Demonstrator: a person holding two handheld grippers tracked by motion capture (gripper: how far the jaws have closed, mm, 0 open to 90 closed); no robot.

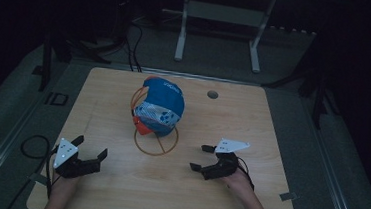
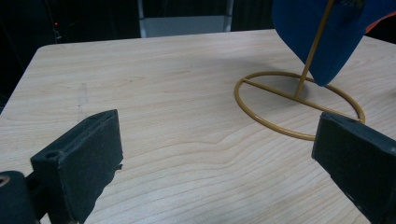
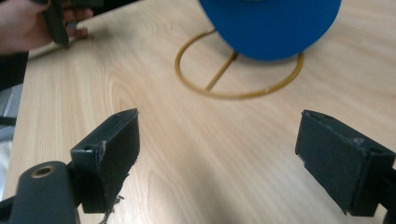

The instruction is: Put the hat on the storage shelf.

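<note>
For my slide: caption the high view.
Blue cap on a wire stand, open left gripper and right gripper flanking it.

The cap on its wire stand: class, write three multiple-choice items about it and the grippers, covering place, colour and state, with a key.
1. Where is the cap?
A. on the wire stand
B. flat on the table
C. on the floor

2. The cap is mostly:
A. green
B. blue
C. black

3. The left gripper and right gripper are:
A. both shut
B. one shut
C. both open

Key: A, the ring base sits beneath it; B, the crown is blue; C, each pair of jaws stands apart, holding nothing.
</note>
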